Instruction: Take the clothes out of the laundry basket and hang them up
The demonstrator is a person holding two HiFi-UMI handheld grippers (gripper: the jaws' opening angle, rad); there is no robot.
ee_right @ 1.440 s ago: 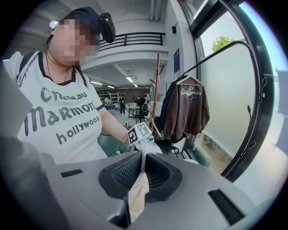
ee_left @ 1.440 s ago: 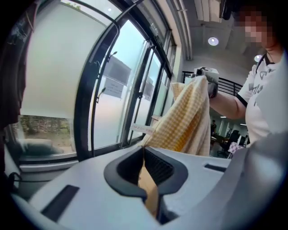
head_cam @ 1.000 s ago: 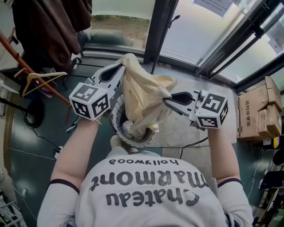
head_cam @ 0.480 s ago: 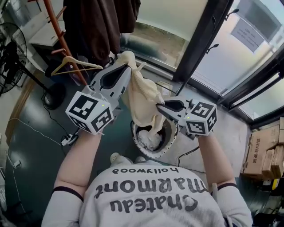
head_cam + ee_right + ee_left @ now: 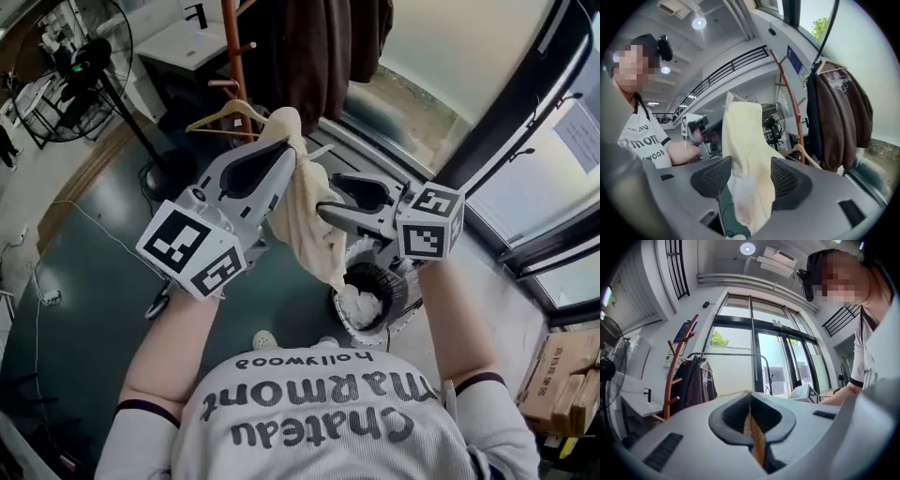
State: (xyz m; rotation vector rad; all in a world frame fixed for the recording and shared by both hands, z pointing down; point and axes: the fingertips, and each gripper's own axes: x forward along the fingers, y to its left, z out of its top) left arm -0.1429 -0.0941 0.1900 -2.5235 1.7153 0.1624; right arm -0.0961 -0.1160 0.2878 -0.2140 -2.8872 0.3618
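One cream garment [image 5: 314, 234], clenched in left tongs [image 5: 289, 142]; right tongs [image 5: 328, 195] just opened around it.

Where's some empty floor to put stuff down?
The dark floor left of the basket, bordered by the fan stand, is bare except a thin cable. It is crowded up by the coat rack, hanger and coats.

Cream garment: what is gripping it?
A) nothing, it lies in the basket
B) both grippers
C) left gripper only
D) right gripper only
C: the left gripper has its jaws shut on a fold of the cream garment. The right gripper has just been opening its jaws, which stand apart with the cloth hanging loose between them.
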